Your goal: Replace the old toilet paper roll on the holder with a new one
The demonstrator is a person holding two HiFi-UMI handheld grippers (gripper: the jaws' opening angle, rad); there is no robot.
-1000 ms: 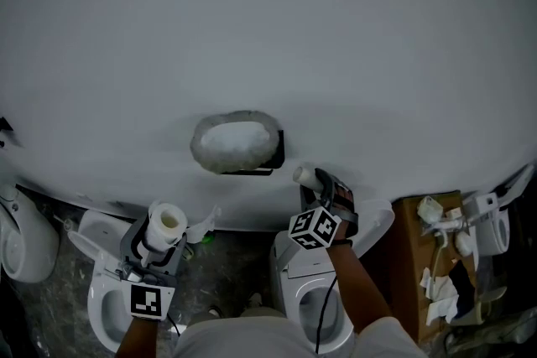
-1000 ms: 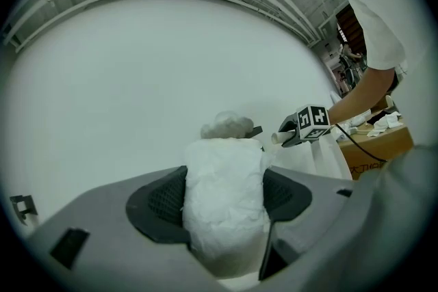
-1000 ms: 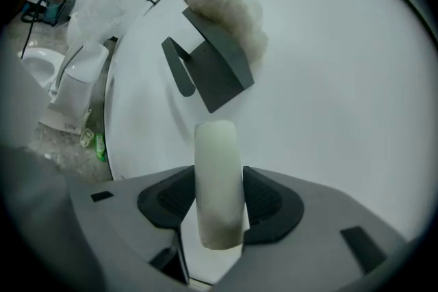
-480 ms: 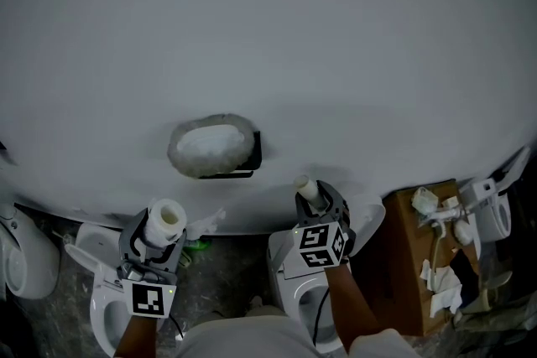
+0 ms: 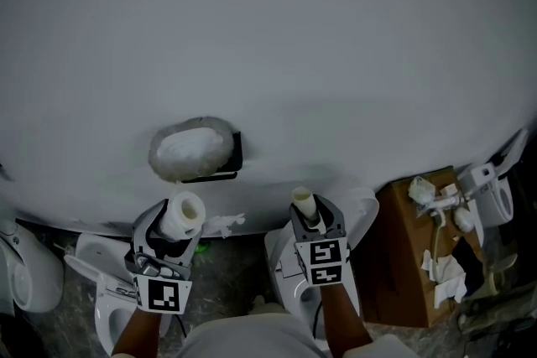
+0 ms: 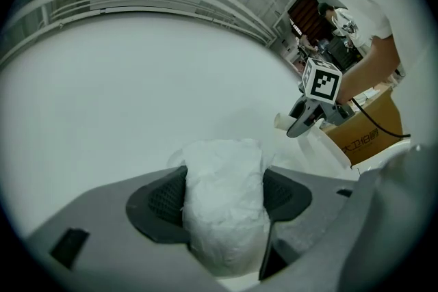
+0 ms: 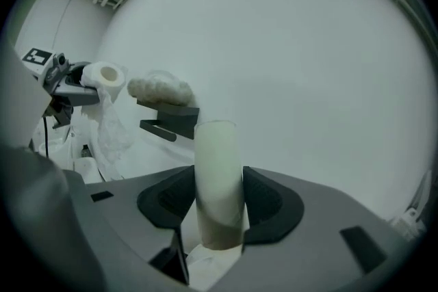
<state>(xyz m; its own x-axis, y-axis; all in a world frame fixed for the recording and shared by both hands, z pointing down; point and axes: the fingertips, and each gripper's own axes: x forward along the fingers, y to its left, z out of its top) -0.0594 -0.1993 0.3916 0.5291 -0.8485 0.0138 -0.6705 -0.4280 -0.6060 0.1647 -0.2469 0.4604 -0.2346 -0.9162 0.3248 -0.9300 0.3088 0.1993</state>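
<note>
The left gripper (image 5: 170, 227) clamps the new toilet paper roll (image 5: 185, 213) by its sides. The roll's axis runs out along the jaws toward the wall (image 5: 336, 54), with its hollow end tipped rightward. The right gripper (image 5: 314, 216) pinches the bare cardboard tube (image 5: 302, 200), which stands lengthwise out of the jaws. Both hang below the black holder (image 5: 237, 153) — apart from it.

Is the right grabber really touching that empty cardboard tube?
Touching. The right gripper view shows the right gripper with both pads pressed against opposite sides of the cardboard tube.
</note>
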